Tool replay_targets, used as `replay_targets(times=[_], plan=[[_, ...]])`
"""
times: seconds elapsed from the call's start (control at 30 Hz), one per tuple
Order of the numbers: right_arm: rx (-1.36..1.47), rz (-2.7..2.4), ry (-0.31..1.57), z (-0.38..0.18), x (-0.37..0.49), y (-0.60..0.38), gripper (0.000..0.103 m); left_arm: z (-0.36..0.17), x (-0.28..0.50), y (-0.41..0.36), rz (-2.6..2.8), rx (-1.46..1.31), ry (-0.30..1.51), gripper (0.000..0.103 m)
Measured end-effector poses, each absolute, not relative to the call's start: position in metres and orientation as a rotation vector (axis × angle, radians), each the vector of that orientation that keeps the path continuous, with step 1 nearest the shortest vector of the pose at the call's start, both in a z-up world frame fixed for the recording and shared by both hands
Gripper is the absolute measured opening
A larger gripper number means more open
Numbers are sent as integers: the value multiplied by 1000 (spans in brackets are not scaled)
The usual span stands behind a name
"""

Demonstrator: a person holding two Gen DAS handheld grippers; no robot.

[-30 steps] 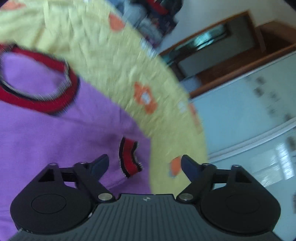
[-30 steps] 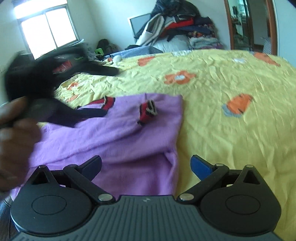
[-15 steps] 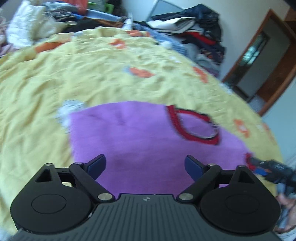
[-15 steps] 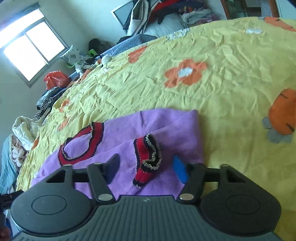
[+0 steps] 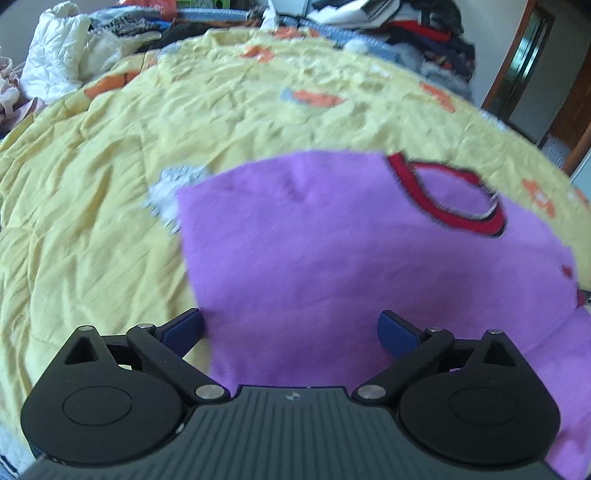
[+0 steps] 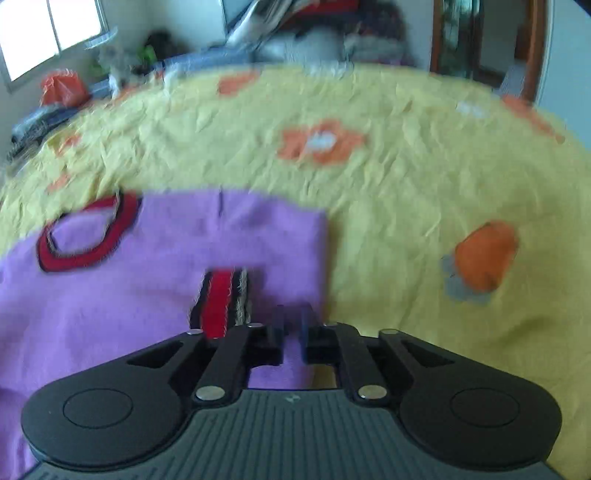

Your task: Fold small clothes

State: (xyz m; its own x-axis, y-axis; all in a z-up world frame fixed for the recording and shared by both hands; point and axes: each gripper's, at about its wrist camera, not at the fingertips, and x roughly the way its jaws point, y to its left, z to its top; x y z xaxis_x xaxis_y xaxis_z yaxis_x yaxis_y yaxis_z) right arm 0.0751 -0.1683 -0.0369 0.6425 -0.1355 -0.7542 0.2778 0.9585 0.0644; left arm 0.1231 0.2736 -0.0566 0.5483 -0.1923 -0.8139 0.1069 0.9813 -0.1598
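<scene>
Left wrist view: the left gripper (image 5: 291, 328) has its fingers (image 5: 184, 326) spread wide, with nothing between them. It hovers over the near edge of the sweater (image 5: 332, 258), a purple garment lying flat on the bed (image 5: 92, 184), which is covered by a yellow sheet with orange flower prints. The left finger is over the sheet just beside the sweater's edge; the right finger is over the purple fabric. The collar (image 5: 447, 192), red with dark trim, lies toward the far right of the garment. Piled clothes (image 5: 406, 29) sit beyond the far side of the bed.

Right wrist view: the right gripper (image 6: 293, 328) has its fingers (image 6: 275, 332) nearly together, with only a narrow gap. They sit at the sweater's (image 6: 110, 314) right edge; whether fabric is pinched between them cannot be told. The cuff (image 6: 221, 302), striped red and dark, lies folded onto the body just left of the fingers. The collar (image 6: 88, 236) is at far left. The image is motion-blurred
</scene>
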Motion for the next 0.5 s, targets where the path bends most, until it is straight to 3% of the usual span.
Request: replay_targets(times=[0.07,0.13,0.33,0.5], plan=[[165,-299,739,-13,69,-159,28,-59,121,279,-188,-96,970,101],[217,-227,694,5,84,-144,28,-60,121,279,-194,-86,971,102],[130,-269,828,-3,148,-62,28,-64,120,269,-185,-13,960,103],[2,-215,841,-3,120,-23,29,-60,113,270,-163,-48,983,103]])
